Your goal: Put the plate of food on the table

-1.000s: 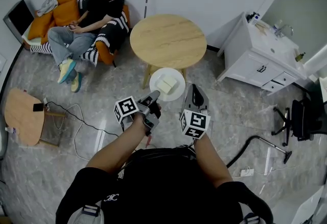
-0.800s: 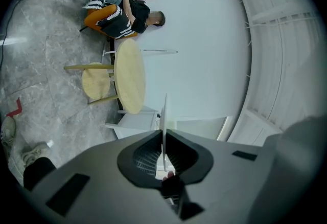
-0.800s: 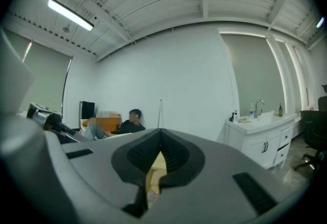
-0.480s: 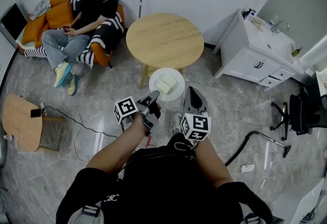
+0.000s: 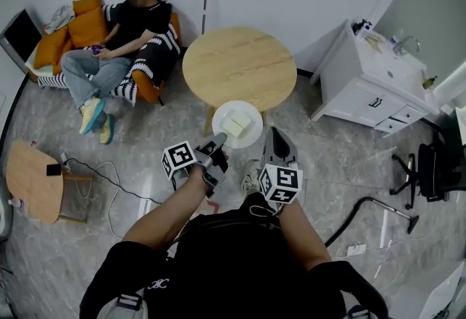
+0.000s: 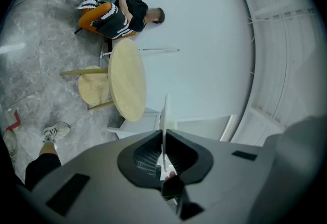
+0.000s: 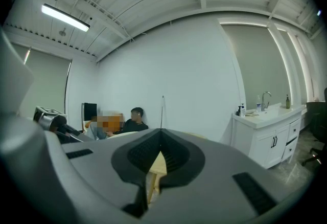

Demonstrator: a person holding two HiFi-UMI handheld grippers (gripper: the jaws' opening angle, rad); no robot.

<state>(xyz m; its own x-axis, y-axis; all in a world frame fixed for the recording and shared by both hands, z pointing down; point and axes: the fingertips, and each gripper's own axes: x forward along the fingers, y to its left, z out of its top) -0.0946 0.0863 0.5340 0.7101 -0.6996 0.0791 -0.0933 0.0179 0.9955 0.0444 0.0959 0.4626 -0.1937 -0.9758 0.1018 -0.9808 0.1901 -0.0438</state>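
Note:
In the head view a white plate carrying a pale block of food hangs in the air at the near edge of the round wooden table. My left gripper is shut on the plate's near rim. The left gripper view has the plate edge-on, pinched between the jaws of the left gripper, with the table ahead. To the right of the plate my right gripper is shut and holds nothing. In the right gripper view the right gripper has its jaws together.
A person sits on an orange sofa at the back left. A white sink cabinet stands right of the table. At the left are a small wooden side table and a floor cable. An office chair and a black hose stand at the right.
The plate and both grippers have come slightly nearer the round table, so the plate now overlaps its near edge. The left gripper's hold on the rim is unchanged.

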